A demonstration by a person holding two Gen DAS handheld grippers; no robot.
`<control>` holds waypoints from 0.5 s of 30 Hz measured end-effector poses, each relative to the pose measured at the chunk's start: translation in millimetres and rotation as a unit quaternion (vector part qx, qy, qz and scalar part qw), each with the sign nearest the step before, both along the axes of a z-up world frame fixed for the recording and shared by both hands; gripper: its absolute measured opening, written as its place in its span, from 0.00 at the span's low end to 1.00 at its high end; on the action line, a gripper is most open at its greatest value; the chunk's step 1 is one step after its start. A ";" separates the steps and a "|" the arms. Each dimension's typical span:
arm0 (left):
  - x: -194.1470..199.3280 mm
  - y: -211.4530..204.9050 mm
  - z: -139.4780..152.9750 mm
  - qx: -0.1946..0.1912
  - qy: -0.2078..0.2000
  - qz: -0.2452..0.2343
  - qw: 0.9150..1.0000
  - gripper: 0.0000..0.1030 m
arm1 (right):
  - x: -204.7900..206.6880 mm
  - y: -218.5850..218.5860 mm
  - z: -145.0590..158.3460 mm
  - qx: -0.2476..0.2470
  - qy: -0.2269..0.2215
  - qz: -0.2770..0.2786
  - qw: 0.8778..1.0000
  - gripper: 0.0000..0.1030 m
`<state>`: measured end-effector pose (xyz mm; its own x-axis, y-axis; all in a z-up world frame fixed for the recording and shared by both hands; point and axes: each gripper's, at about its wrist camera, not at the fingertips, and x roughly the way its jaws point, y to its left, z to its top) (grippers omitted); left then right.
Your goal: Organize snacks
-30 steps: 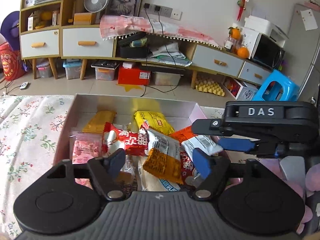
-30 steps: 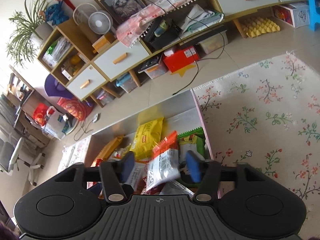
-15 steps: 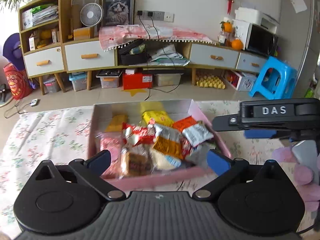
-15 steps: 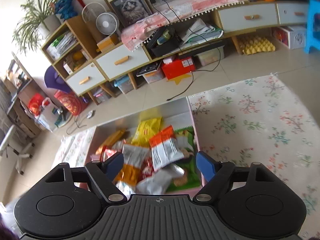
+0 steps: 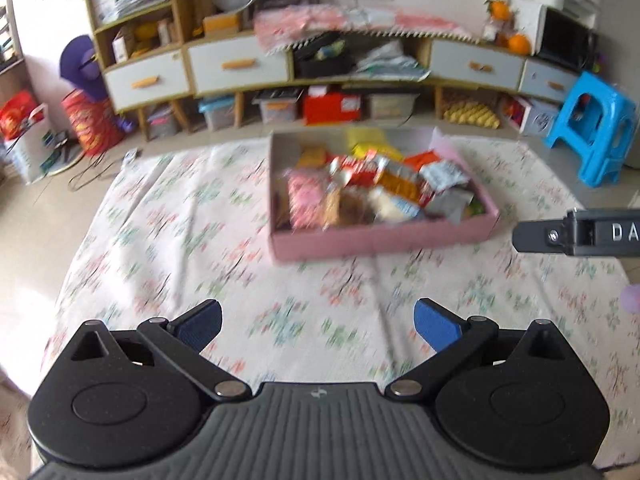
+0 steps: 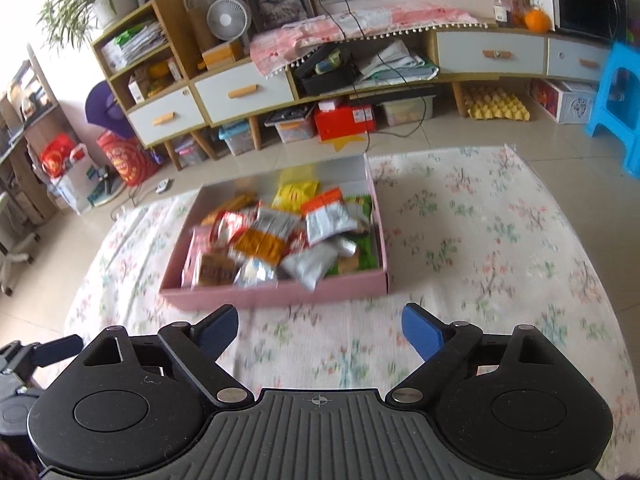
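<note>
A pink box [image 5: 380, 242] [image 6: 276, 294] lies on the flowered cloth [image 5: 180, 240] [image 6: 480, 240], piled with several snack packets [image 5: 384, 192] [image 6: 280, 240] in red, orange, yellow, silver and green wrappers. My left gripper [image 5: 318, 326] hangs open over bare cloth well short of the box, nothing between its blue pads. My right gripper [image 6: 320, 326] is also back from the box with its jaws still opening and empty. The right gripper's black body [image 5: 576, 232] shows at the left wrist view's right edge.
Beyond the cloth is tiled floor, then a long low cabinet [image 6: 360, 76] with drawers, storage bins and a red box [image 6: 344, 120] beneath. A blue plastic stool [image 5: 592, 128] stands at the right. Shelves, a fan and bags fill the left.
Both grippers let go of packets in the box, opened wide and pulled back and up. The box now lies farther off, and cloth fills the space between the jaws.
</note>
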<state>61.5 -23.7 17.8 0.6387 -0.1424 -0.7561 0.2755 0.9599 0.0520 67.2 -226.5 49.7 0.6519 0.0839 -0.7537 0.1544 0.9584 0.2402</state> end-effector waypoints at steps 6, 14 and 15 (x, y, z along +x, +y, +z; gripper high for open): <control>-22.2 14.4 -4.0 -0.007 0.009 0.028 1.000 1.00 | -23.6 18.9 -4.7 -0.012 0.027 0.001 1.000 0.88; -37.3 16.4 -5.9 -0.012 0.024 0.040 0.999 1.00 | -45.2 34.5 -1.4 -0.034 0.028 0.008 0.999 0.92; -37.6 16.6 -6.1 -0.015 0.028 0.043 0.999 1.00 | -45.9 36.7 -1.7 -0.038 0.028 0.008 0.999 0.92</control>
<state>23.9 -7.1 11.7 0.6064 -0.1121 -0.7872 0.1941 0.9809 0.0099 21.2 -189.7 48.0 0.6075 0.0340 -0.7936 0.1509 0.9759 0.1574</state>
